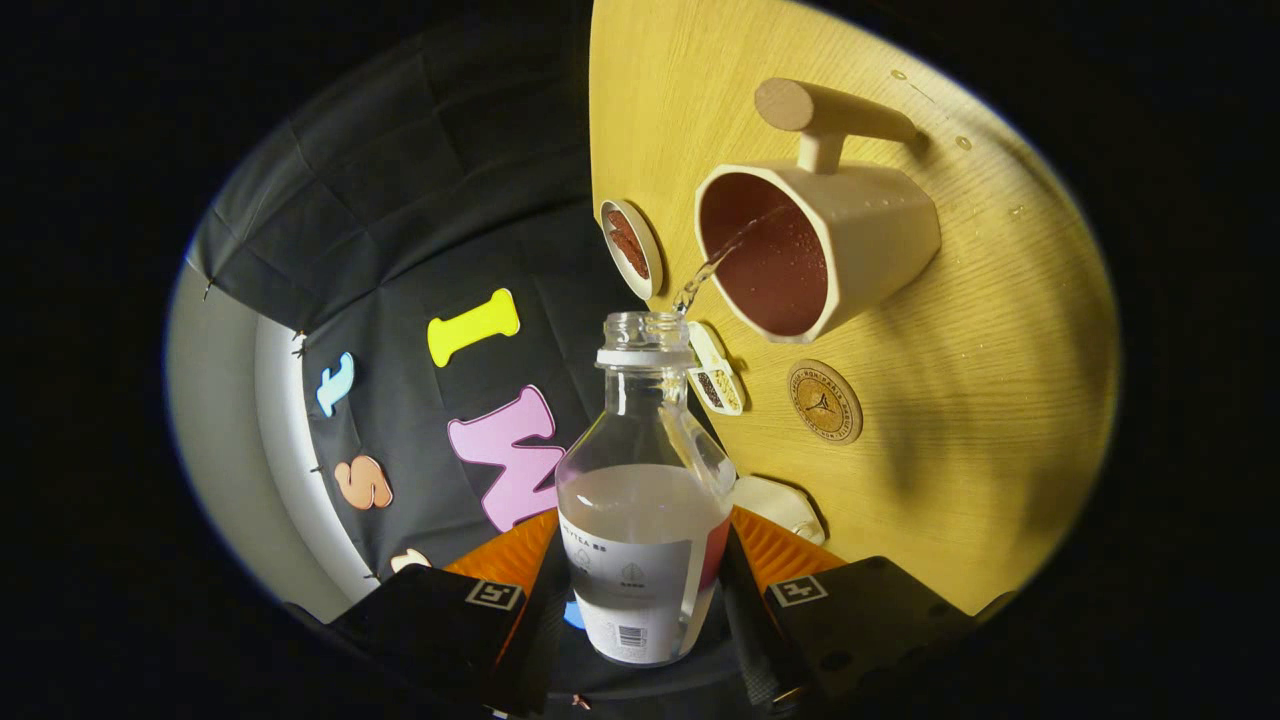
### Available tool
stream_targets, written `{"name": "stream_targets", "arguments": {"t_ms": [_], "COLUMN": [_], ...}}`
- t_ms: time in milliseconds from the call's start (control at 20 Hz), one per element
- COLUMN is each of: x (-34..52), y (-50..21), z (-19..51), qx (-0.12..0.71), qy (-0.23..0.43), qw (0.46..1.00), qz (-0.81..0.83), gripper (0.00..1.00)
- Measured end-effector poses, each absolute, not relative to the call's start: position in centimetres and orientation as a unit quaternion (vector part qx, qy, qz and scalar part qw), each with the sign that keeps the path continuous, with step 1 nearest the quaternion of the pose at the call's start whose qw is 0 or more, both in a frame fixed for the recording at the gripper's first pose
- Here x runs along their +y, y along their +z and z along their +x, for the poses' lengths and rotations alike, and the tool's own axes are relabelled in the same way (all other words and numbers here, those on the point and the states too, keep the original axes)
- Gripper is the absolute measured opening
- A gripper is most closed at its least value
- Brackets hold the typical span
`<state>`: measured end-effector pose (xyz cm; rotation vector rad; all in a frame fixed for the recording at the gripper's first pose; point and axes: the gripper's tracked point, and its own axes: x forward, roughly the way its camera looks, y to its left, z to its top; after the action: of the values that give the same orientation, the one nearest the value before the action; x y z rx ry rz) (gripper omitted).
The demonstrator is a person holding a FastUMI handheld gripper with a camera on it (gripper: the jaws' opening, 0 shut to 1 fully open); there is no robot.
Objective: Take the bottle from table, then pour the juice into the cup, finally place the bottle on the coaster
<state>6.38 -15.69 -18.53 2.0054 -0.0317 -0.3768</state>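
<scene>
Gripper (640, 590): two broad, blocky finger housings, each carrying a small square white-bordered marker tag on its upper face. Ribbed, ridged panels line the inner sides of the housings. Round screw recesses dot the right housing.

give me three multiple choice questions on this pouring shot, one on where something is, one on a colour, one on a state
1. Where does the round coaster lie?
A. on the table beside the cup
B. under the bottle
C. inside the cup

2. What colour is the inside of the cup?
A. bright green
B. dark red
C. blue

3. What is the bottle doing?
A. standing capped on the table
B. lying empty on the coaster
C. held uncapped, pouring a stream into the cup

Answers:
1 A, it lies bare on the wooden table, near the cup's rim.
2 B, the inner wall shows dark red.
3 C, the gripper jaws clamp the bottle's sides and liquid arcs from its open neck into the cup.
</scene>
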Motion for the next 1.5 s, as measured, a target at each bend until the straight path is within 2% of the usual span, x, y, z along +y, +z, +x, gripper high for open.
{"name": "stream_targets", "arguments": {"t_ms": [600,1500], "x": [-17.6,-18.1], "y": [-17.4,-17.2], "z": [7.8,8.6], "qx": [-0.052,-0.092], "qy": [-0.184,-0.198], "qw": [0.438,0.376], "qz": [0.878,0.901], "gripper": [0.74,0.74]}}
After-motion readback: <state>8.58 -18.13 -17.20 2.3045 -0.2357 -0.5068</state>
